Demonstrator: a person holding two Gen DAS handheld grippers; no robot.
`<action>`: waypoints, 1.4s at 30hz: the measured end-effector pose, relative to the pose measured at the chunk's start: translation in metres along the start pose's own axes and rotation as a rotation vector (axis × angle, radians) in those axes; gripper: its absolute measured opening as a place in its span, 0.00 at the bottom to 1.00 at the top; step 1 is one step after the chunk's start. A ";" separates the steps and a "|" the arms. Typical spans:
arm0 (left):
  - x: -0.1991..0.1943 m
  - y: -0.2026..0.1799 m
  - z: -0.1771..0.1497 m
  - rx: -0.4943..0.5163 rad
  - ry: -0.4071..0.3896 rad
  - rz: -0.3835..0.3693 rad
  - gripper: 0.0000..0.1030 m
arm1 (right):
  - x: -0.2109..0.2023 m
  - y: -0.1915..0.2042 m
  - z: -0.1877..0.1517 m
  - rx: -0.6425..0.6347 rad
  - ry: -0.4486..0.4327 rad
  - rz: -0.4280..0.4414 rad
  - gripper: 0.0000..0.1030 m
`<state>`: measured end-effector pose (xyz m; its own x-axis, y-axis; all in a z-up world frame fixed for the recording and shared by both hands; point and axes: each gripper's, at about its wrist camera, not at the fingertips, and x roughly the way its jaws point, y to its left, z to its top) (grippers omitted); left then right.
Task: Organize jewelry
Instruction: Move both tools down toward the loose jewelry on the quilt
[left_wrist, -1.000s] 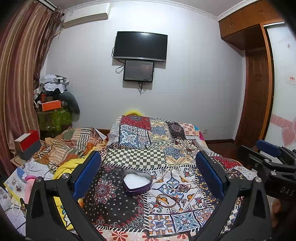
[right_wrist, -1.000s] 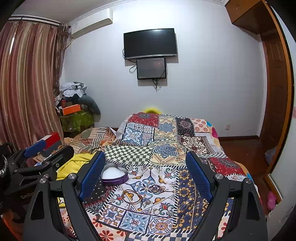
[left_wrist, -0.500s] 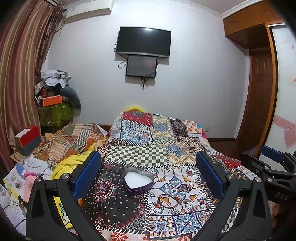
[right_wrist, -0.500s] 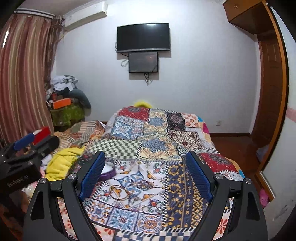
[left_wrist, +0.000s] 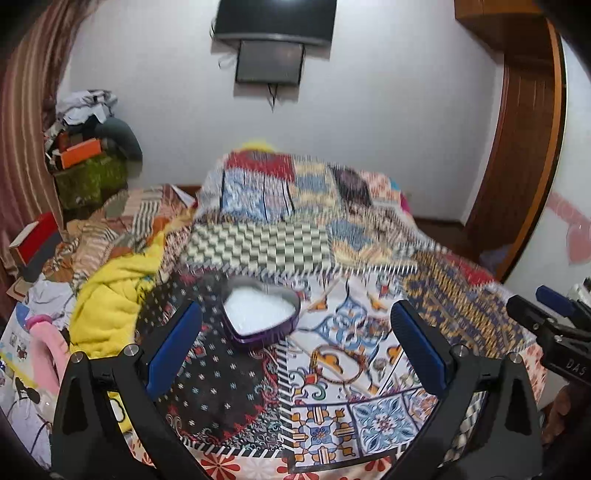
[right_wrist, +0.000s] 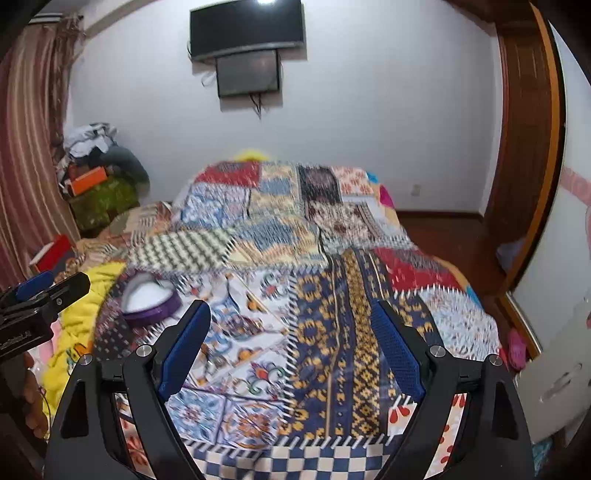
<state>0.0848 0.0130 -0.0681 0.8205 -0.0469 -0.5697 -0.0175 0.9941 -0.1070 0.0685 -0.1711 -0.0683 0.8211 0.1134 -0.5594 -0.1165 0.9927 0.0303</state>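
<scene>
A purple heart-shaped box (left_wrist: 260, 316) with white lining sits open on the patchwork bedspread (left_wrist: 369, 413); it also shows in the right wrist view (right_wrist: 147, 301) at the left. A thin bangle (left_wrist: 341, 363) lies on the spread just right of the box, in front of it. My left gripper (left_wrist: 295, 345) is open and empty, above the spread, with the box between its blue pads and slightly ahead. My right gripper (right_wrist: 291, 345) is open and empty, over the spread to the right of the box. Both views are motion-blurred.
A yellow blanket (left_wrist: 110, 291) and striped cloth are heaped at the bed's left. Boxes and clothes are piled by the curtain (left_wrist: 22, 140). A TV (left_wrist: 275, 18) hangs on the far wall. A wooden door frame (right_wrist: 528, 147) stands at the right.
Both grippers have dropped closer to the bed and tilted downward. The right gripper has swung to the right, so the box sits further left in its view. Jaws stay open.
</scene>
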 end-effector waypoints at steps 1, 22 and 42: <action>0.006 -0.001 -0.002 0.003 0.018 -0.002 1.00 | 0.004 -0.002 -0.003 -0.003 0.020 -0.003 0.84; 0.091 -0.017 -0.059 0.121 0.347 -0.125 0.89 | 0.074 0.007 -0.052 -0.055 0.314 0.182 0.51; 0.120 -0.032 -0.069 0.217 0.363 -0.147 0.85 | 0.111 0.018 -0.067 0.009 0.463 0.328 0.30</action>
<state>0.1446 -0.0311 -0.1896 0.5506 -0.1824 -0.8146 0.2366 0.9699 -0.0572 0.1197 -0.1429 -0.1854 0.4115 0.3887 -0.8244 -0.3181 0.9089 0.2697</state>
